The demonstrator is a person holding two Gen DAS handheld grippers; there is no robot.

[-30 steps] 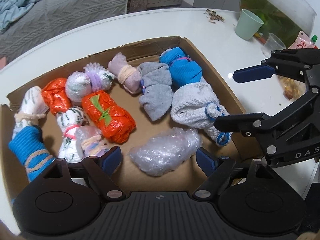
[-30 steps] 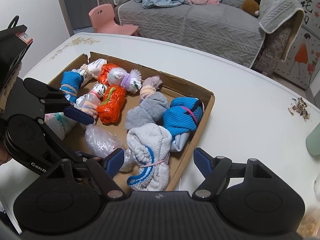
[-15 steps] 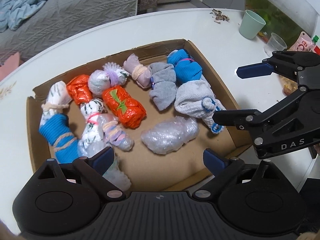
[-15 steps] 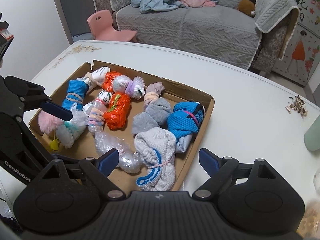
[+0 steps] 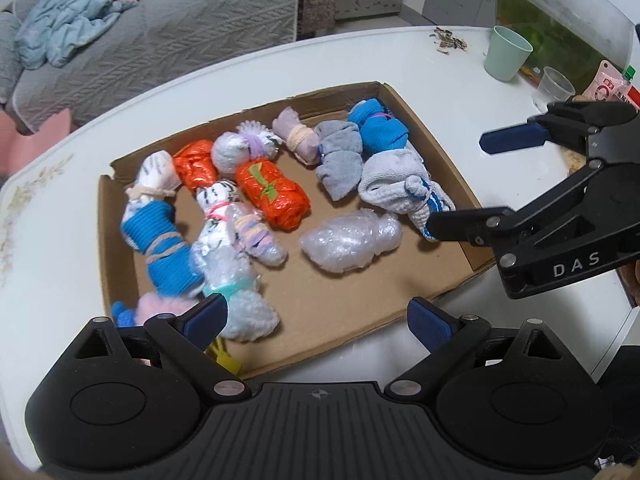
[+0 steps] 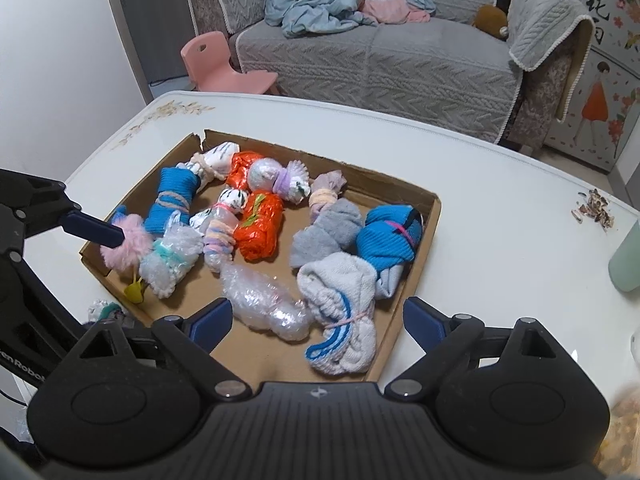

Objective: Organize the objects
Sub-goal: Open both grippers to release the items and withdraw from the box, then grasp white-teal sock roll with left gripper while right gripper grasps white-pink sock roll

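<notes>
While we hold both tools above the table, our left gripper point(image 5: 316, 318) has its blue-padded fingers spread wide apart, gripping nothing, over the near edge of the cardboard tray point(image 5: 360, 300). Our right gripper point(image 6: 318, 318) is likewise spread wide and holds nothing, poised over the tray's near right corner.

Just beyond the left gripper's left finger lies a pale bubble-wrap bundle with a teal band point(image 5: 236, 300), with a pink fluffy bundle point(image 6: 124, 244) beside it at the tray's corner. A clear plastic bundle point(image 5: 352, 240) rests alone in the middle of the tray floor. Touching the right wall, a white sock bundle with blue stripes point(image 6: 344, 308) sits next to a bright blue bundle point(image 6: 388, 236). Further back an orange foil bundle point(image 5: 272, 196) lies among other tied rolls.

Outside the tray, on the white table point(image 6: 500, 208), a green cup point(image 5: 508, 52) stands near a scatter of seed husks point(image 6: 594, 208). A grey sofa point(image 6: 400, 52) stands behind.
</notes>
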